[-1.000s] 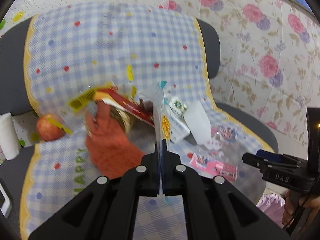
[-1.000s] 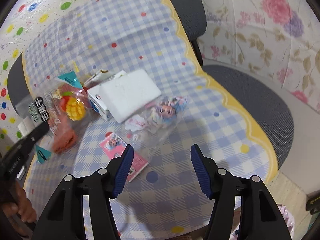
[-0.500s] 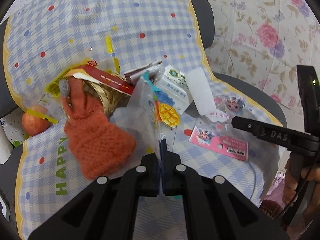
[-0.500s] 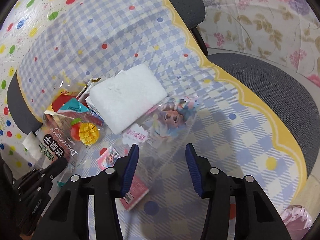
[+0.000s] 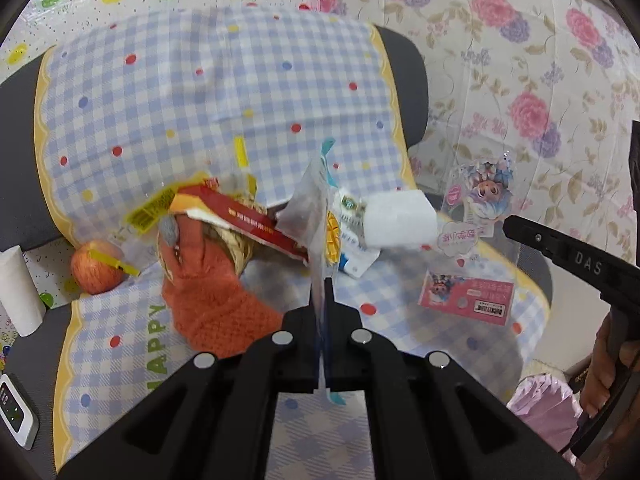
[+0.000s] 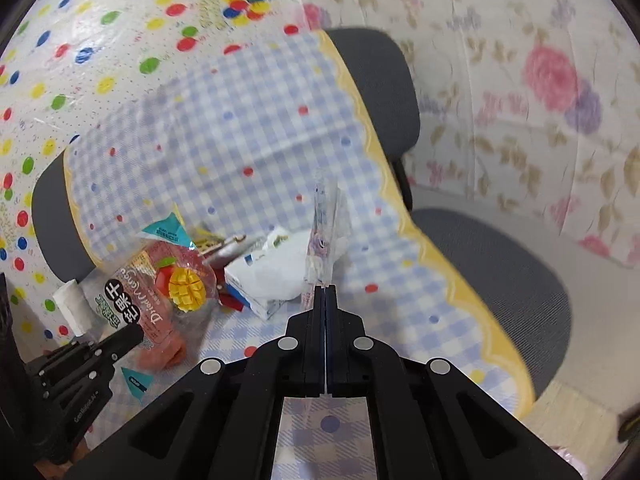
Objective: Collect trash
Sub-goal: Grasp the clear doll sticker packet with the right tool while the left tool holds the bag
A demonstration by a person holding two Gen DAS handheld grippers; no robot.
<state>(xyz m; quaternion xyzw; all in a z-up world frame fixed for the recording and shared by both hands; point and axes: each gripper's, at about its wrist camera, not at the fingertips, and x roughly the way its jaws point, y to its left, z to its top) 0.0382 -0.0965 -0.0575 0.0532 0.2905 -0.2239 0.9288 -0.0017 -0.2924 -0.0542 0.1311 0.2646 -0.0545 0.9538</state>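
Note:
My left gripper (image 5: 322, 284) is shut on a clear dried-mango bag (image 5: 316, 216) and holds it edge-on above the checked cloth; the bag shows flat in the right wrist view (image 6: 160, 284). My right gripper (image 6: 325, 290) is shut on a clear cartoon-character wrapper (image 6: 324, 232), lifted off the cloth; it also shows in the left wrist view (image 5: 480, 204). A pink card (image 5: 468, 300), a white carton (image 6: 260, 284) and a red box (image 5: 248, 220) lie on the cloth.
An orange knitted glove (image 5: 216, 300), an apple (image 5: 96, 266) and a white roll (image 5: 18, 292) sit at the left. A white foam block (image 5: 400, 220) lies on the carton. A pink bag (image 5: 544, 404) is at the lower right. A grey chair (image 6: 500, 264) carries the cloth.
My right gripper has closed on the cartoon wrapper and lifted it off the cloth. My left gripper keeps the mango bag and has tilted up a little.

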